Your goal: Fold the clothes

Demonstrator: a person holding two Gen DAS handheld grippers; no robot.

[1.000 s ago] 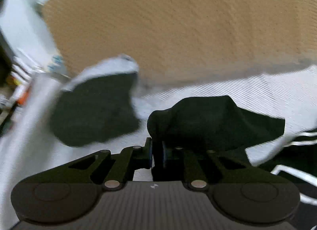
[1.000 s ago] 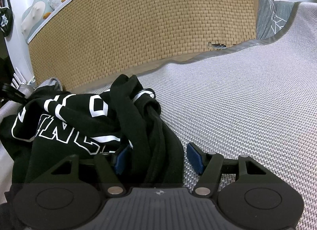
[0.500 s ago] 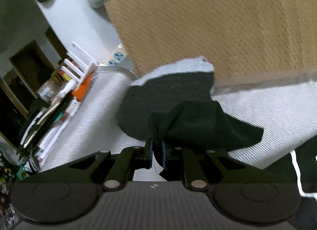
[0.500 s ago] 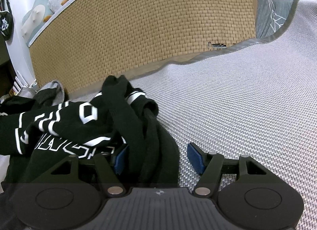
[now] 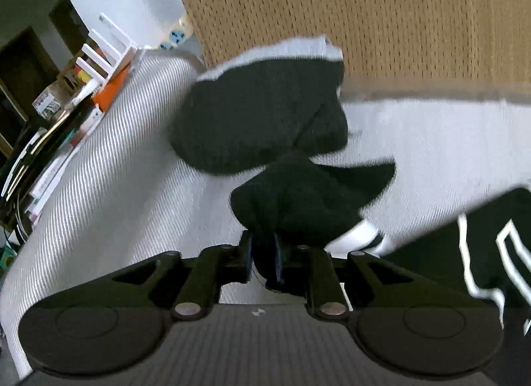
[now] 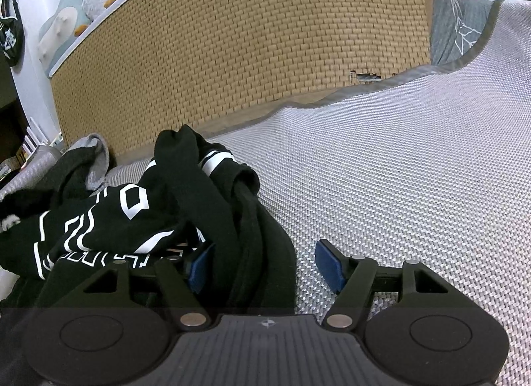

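Garment (image 6: 139,220) dragged leftward, stretched between both claws.

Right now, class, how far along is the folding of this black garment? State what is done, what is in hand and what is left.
Done: nothing looks folded; the garment lies bunched on the grey mat. In hand: the left tongs are shut on a fold of its black cloth, while the right tongs are open, with cloth between their fingers. Left: spreading it flat, then every fold.
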